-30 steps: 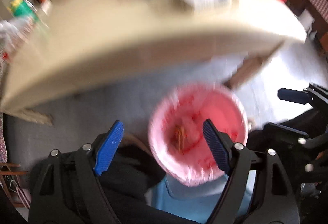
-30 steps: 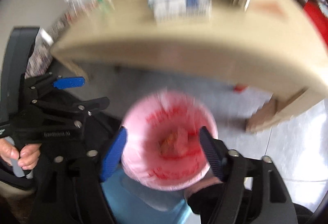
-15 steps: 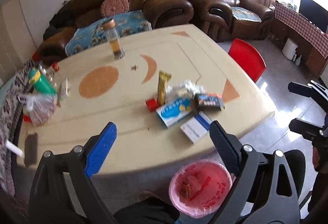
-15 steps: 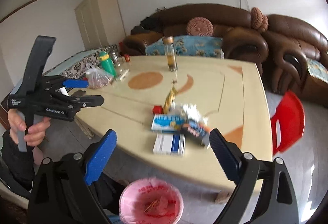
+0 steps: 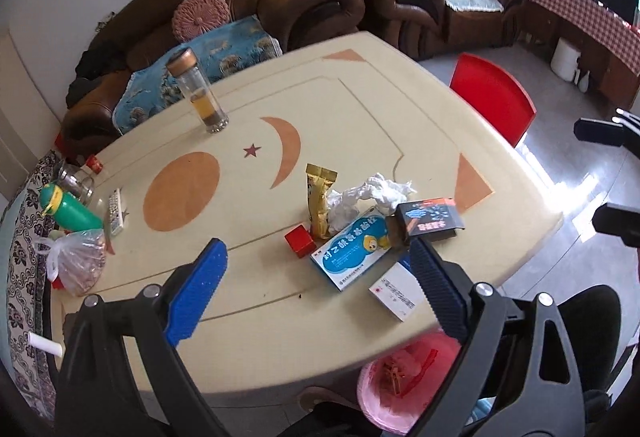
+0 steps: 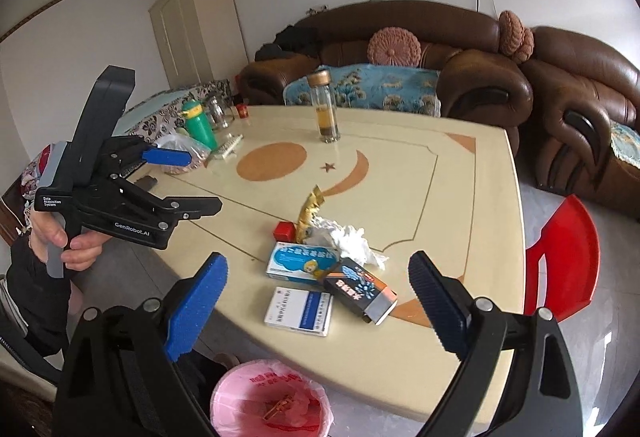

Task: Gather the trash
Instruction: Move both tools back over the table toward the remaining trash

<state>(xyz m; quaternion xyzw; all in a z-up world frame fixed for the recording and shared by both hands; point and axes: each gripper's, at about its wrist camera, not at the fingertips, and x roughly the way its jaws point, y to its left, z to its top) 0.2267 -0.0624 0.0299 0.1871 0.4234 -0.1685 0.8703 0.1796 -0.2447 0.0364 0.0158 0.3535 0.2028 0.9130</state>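
A heap of trash lies near the table's front edge: a crumpled white tissue (image 5: 372, 193), a gold wrapper (image 5: 319, 197), a small red box (image 5: 300, 240), a blue medicine box (image 5: 354, 251), a black carton (image 5: 430, 219) and a white box (image 5: 394, 291). The same heap shows in the right wrist view: tissue (image 6: 352, 237), black carton (image 6: 360, 289), white box (image 6: 299, 311). A bin with a pink bag (image 6: 272, 401) stands on the floor below the edge. My left gripper (image 5: 320, 293) and my right gripper (image 6: 316, 307) are open and empty, above the front edge.
On the cream table (image 5: 340, 109) stand a glass tea bottle (image 5: 198, 97), a green flask (image 5: 70, 211), a remote (image 5: 115, 211) and a filled plastic bag (image 5: 78, 265). A red chair (image 5: 492, 97) is at the right. Brown sofas stand behind.
Both grippers have swung up from the pink bin to look over the table top. They have stayed open and empty.
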